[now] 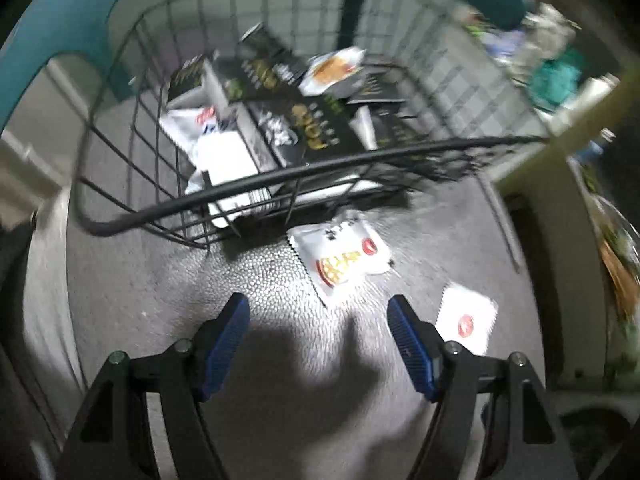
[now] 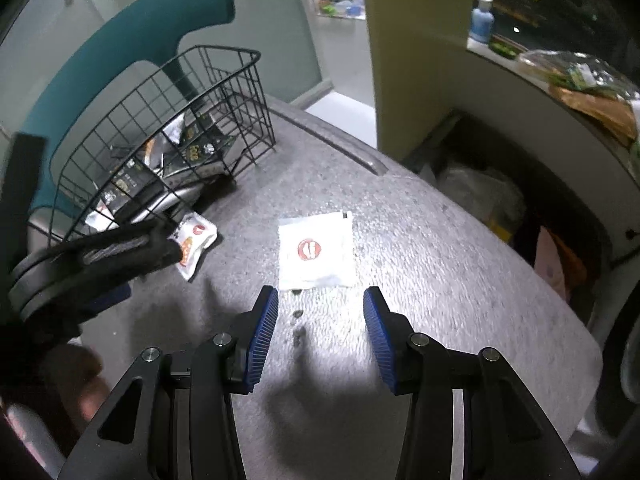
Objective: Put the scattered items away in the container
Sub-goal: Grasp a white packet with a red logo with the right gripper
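Black wire basket [image 1: 120,168] stood ahead of the left gripper [image 1: 318,344], holding black printed packets [image 1: 304,120], a white packet with an orange picture [image 1: 334,68] on top and white wrappers [image 1: 224,152] at its near side. Left gripper's jaws were wide apart with nothing between them; the pizza-print sachet [image 1: 340,260] lay just ahead of the jaws on the grey speckled tabletop [image 1: 160,280], long axis running diagonally, away and rightward. White sachet with red round logo [image 1: 466,320] lay just right of the right jaw. Right gripper [image 2: 320,324] had jaws partly open, empty; the same logo sachet [image 2: 316,250] lay flat just ahead of them, roughly square. Only right view showed the blue bottle [image 2: 482,16] on the ledge and left gripper's body [image 2: 92,264] over the pizza sachet [image 2: 194,244]. Left view was blurred.
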### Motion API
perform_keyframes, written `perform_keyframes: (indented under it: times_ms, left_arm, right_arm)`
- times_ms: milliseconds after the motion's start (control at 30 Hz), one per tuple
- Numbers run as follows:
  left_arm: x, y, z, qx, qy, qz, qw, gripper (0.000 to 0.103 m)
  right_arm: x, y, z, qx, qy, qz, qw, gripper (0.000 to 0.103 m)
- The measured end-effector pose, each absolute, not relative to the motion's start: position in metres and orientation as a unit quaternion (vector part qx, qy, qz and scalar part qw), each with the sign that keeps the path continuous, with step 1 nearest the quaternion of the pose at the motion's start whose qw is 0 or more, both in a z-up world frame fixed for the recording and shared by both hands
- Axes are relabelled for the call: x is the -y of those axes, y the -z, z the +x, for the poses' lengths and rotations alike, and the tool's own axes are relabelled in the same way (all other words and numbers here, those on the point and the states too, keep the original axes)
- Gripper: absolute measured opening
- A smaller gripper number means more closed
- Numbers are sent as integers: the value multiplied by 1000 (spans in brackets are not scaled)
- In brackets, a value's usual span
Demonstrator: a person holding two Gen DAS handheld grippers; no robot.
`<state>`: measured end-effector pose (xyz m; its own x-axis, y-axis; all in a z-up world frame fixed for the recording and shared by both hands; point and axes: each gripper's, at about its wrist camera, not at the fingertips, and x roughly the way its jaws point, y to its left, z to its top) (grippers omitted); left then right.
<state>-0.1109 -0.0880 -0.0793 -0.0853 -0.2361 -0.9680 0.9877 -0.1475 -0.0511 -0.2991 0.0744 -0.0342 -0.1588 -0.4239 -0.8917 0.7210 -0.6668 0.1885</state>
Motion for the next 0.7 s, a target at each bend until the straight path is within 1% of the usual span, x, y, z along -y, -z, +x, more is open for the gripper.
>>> perform_keyframes:
  times_ms: [167,300,400,533,700]
  left_arm:
    - [105,97,-126,-427,576,465,520,75]
    - [117,107,-128,-443,560,461,527,75]
    - [123,113,-132,-441,556,465,530,75]
    - [124,121,-133,-441,552,473,526,75]
    - [121,123,-137,-428,557,477,528,77]
  right_arm:
    - [-75,56,-324,-120,740,538,385,45]
    - [-62,70,-330,-136,731,537,399,45]
    - [-52,74,-332,-129,724,534,418,45]
    - [-34,84,-330,-165,718,535,414,45]
    - [-23,89,-331,-181,725,531,399,45]
